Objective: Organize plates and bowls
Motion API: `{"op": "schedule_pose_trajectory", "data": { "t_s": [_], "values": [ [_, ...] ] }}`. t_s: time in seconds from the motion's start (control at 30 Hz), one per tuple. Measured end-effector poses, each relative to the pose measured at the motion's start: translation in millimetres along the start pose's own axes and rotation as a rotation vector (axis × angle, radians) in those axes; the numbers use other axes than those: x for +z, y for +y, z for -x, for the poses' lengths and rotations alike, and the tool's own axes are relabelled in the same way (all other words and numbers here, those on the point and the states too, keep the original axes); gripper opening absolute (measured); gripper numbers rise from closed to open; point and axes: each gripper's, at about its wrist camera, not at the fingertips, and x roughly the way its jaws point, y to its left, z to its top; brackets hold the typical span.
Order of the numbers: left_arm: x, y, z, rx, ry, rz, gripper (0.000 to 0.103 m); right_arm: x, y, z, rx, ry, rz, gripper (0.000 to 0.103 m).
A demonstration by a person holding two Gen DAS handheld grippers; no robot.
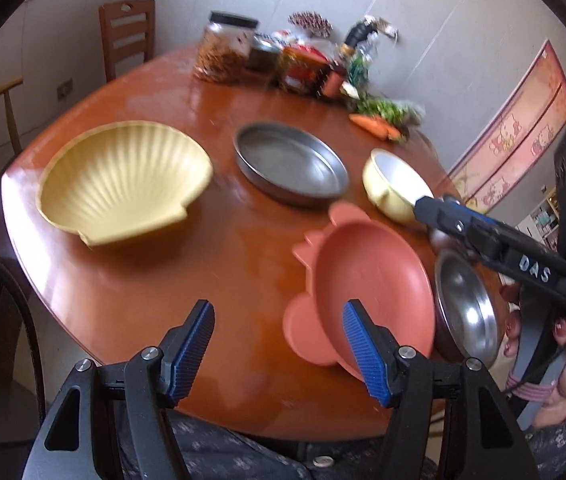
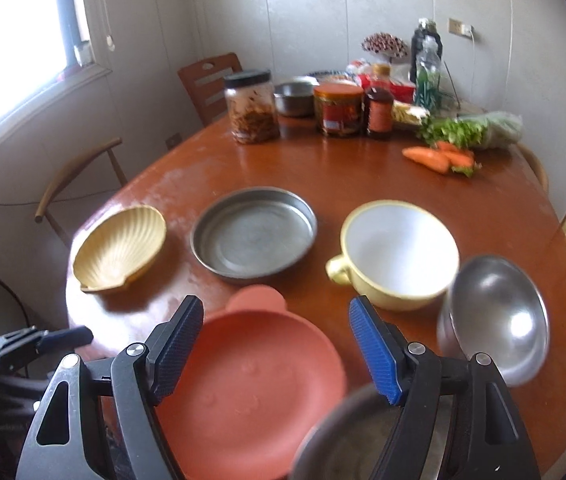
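- A home dining corner: a round, glossy wooden table (image 2: 323, 184) stands close to pale panelled walls.
- Wooden dining chairs (image 2: 209, 84) are drawn up around it.
- Food jars (image 2: 252, 106), a sauce bottle (image 2: 379, 114), carrots (image 2: 429, 159) and leafy greens (image 2: 459, 132) crowd its far side.
- A cartoon-cat poster (image 1: 523, 136) hangs on the wall.
- A bright window (image 2: 19, 40) lights the room.

From my right wrist view, a blurred dark round rim (image 2: 343, 432) fills the bottom edge — I cannot tell what it is. The shiny round steel bowl (image 2: 499, 316) is smeared by motion, and its base is unclear. The salmon-pink plastic plate (image 2: 251, 384) is partly covered by the right hand-held gripper (image 2: 277, 354). In the left view, the pale yellow handled bowl (image 1: 393, 184) is partly hidden behind that gripper's finger. Jar labels at the far tabletop (image 1: 203, 264) edge are unreadable.
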Motion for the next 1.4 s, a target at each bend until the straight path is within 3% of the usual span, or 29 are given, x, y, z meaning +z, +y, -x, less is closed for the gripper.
{"op": "schedule_pose_trajectory", "data": {
  "t_s": [0.37, 0.5, 0.77, 1.07, 1.4],
  "values": [
    [-28, -28, -25, -0.039, 0.092, 0.046, 0.066, -13, -13, -18, 0.042, 0.081, 0.064, 0.077],
    [-29, -36, -27, -0.039, 0.089, 0.036, 0.066, -14, -8, -33, 0.033, 0.127, 0.124, 0.077],
    [-24, -48, -39, -0.036, 0.102, 0.008, 0.062, -16, -10, -62, 0.117, 0.236, 0.084, 0.077],
    [-8, -28, -40, 0.001, 0.071, 0.053, 0.061, -14, -8, -60, 0.169, 0.242, 0.022, 0.077],
    [0, -11, -20, 0.017, 0.014, 0.051, 0.061, -4, 10, -36, 0.229, 0.163, -0.009, 0.077]
  ]
}}
